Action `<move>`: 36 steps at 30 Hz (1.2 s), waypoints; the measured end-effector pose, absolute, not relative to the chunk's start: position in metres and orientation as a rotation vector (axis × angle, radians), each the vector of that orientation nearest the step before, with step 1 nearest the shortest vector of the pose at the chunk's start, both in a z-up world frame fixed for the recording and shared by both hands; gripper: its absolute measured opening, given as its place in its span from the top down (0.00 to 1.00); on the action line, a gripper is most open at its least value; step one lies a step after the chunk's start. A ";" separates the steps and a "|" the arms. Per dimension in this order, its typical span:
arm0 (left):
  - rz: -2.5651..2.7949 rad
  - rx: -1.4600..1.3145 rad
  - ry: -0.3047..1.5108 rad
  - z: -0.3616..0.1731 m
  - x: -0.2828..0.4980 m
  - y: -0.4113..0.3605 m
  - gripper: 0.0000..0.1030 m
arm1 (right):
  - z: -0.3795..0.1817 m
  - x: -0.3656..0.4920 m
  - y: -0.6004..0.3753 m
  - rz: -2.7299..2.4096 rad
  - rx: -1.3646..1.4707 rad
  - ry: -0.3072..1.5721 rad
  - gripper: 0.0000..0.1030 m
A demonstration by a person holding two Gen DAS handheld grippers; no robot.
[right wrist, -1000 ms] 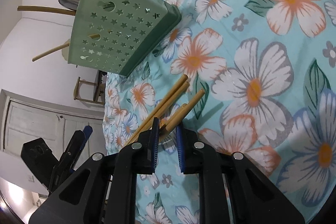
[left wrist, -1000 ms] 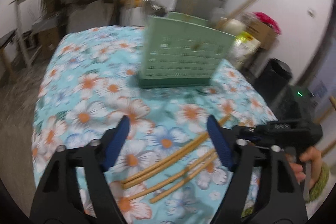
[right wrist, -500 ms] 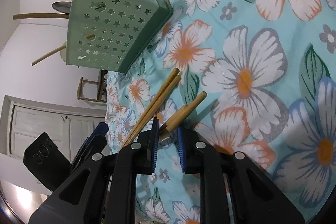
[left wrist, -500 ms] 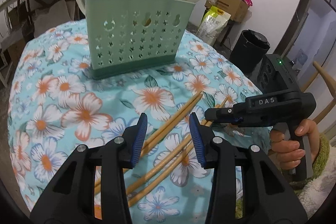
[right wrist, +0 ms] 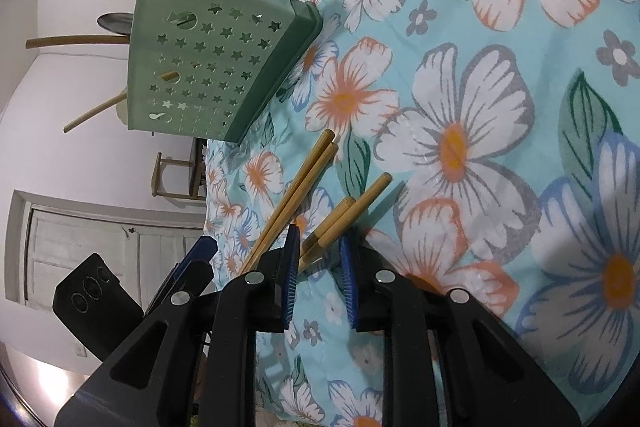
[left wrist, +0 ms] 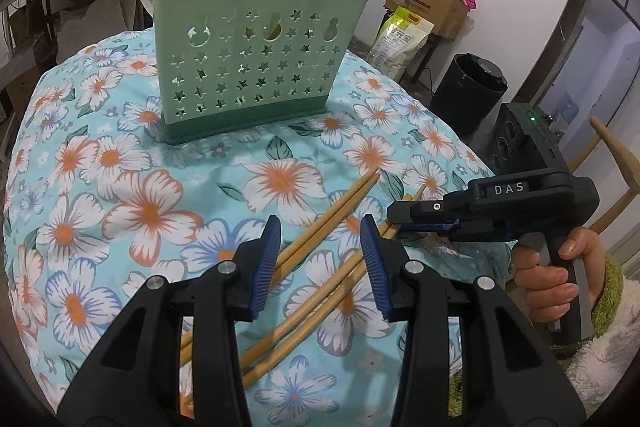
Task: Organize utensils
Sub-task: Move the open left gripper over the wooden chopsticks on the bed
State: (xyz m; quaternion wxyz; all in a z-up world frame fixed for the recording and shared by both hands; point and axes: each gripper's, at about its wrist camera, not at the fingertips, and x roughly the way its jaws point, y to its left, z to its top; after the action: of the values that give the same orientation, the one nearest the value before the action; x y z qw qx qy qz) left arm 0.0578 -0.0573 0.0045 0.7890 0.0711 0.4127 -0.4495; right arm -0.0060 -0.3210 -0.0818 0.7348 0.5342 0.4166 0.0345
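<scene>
On the round table under a turquoise cloth printed with orange-and-white flowers (left wrist: 152, 207), 4 long bamboo chopsticks (left wrist: 328, 227) lie near the front edge in 2 loose pairs, pointing toward the pale green star-punched plastic utensil caddy (left wrist: 256, 63) that stands upright further back with wooden handles and spoons sticking out of it. The left gripper (left wrist: 320, 263) hangs over the chopsticks with its blue-padded jaws moderately apart, gripping nothing. The right gripper (right wrist: 320, 263) has its jaws narrowed around the ends of the nearer pair, though whether the pads actually pinch them seems unclear.
</scene>
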 end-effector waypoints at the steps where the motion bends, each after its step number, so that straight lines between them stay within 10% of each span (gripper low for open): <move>1: -0.968 0.150 0.890 0.004 0.058 -0.057 0.62 | -0.081 -0.006 -0.321 0.074 1.172 0.913 0.84; 36: -1.098 0.396 0.879 -0.004 0.046 -0.104 0.73 | -0.081 -0.016 -0.327 0.087 1.205 0.901 0.86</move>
State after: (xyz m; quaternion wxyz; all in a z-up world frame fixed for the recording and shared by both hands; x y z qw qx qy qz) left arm 0.0457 -0.1044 -0.0041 0.7446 0.1810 0.4015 -0.5016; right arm -0.0156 -0.3275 -0.0810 0.7293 0.5471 0.4090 0.0394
